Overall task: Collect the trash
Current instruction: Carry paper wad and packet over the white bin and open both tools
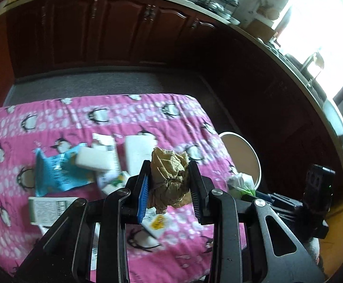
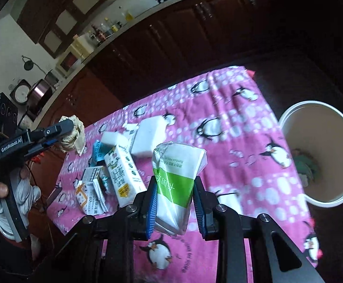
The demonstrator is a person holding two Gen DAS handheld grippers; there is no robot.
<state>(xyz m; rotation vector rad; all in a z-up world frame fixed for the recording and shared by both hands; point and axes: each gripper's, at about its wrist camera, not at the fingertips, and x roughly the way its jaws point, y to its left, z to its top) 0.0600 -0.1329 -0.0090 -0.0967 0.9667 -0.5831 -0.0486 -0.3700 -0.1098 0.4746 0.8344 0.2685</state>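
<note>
My left gripper (image 1: pixel 170 174) is shut on a crumpled brown paper ball (image 1: pixel 169 176) and holds it above the pink penguin tablecloth (image 1: pixel 53 118). It also shows at the left of the right wrist view (image 2: pixel 69 129) with the paper ball (image 2: pixel 73 136). My right gripper (image 2: pixel 175 195) is shut on a green and white tissue pack (image 2: pixel 176 179), held above the cloth. A white trash bin (image 2: pixel 320 151) stands off the table's right edge, with some trash at its bottom; it also shows in the left wrist view (image 1: pixel 242 155).
Several wrappers and cartons lie on the cloth: a blue wrapper (image 1: pixel 53 174), white blocks (image 2: pixel 150 136), a printed carton (image 2: pixel 124 176). Dark wood cabinets (image 1: pixel 124 30) and a cluttered countertop (image 2: pixel 114 30) run behind the table.
</note>
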